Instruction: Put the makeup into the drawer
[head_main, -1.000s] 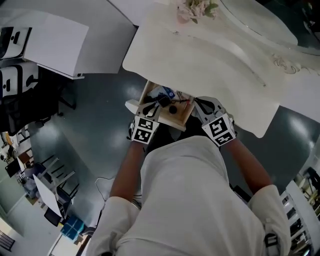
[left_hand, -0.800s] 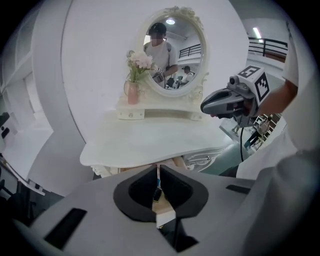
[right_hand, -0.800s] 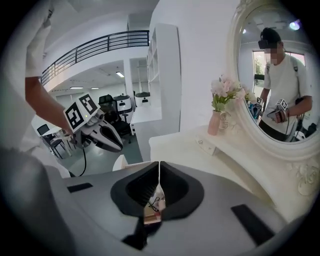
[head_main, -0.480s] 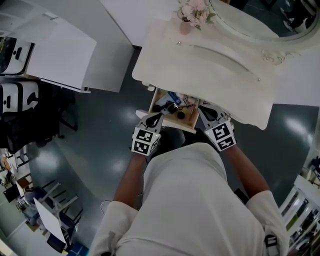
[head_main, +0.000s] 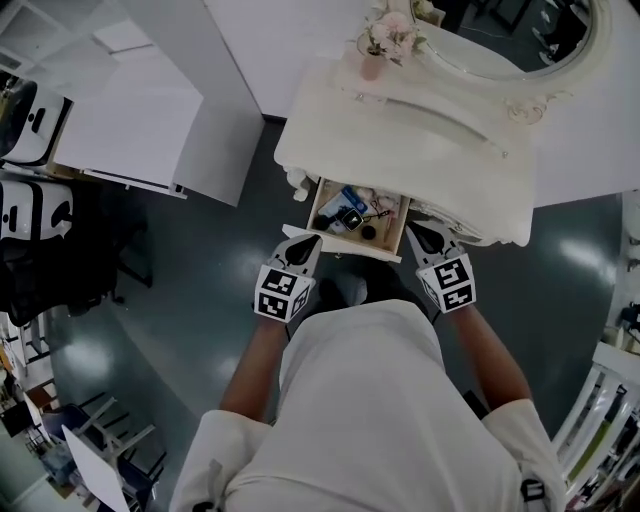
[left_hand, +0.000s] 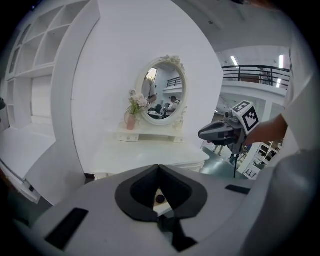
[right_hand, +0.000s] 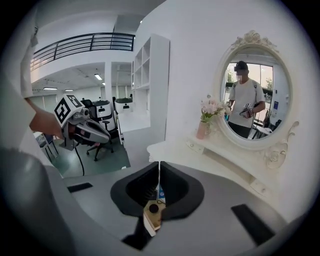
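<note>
The white dressing table's drawer (head_main: 345, 247) stands pulled out, with several makeup items (head_main: 350, 215) lying inside, among them a blue one and a round black one. My left gripper (head_main: 305, 243) hovers just short of the drawer's front left corner, shut with nothing between its jaws. At the front right corner my right gripper (head_main: 420, 238) is also shut and empty. In the left gripper view the jaw tips (left_hand: 159, 167) meet, and a round black item (left_hand: 160, 198) shows below them. The right gripper view has the drawer (right_hand: 152, 212) under its closed jaws (right_hand: 159, 163).
The dressing table (head_main: 420, 140) carries an oval mirror (head_main: 520, 40) and a pink vase of flowers (head_main: 385, 40). A white desk (head_main: 130, 120) and black chairs (head_main: 30, 230) stand at the left. White shelving (head_main: 610, 400) is at the right edge. The floor is dark and glossy.
Both grippers have drawn back from the drawer towards the person and risen. The left jaws have closed. The head view now takes in the whole table and mirror.
</note>
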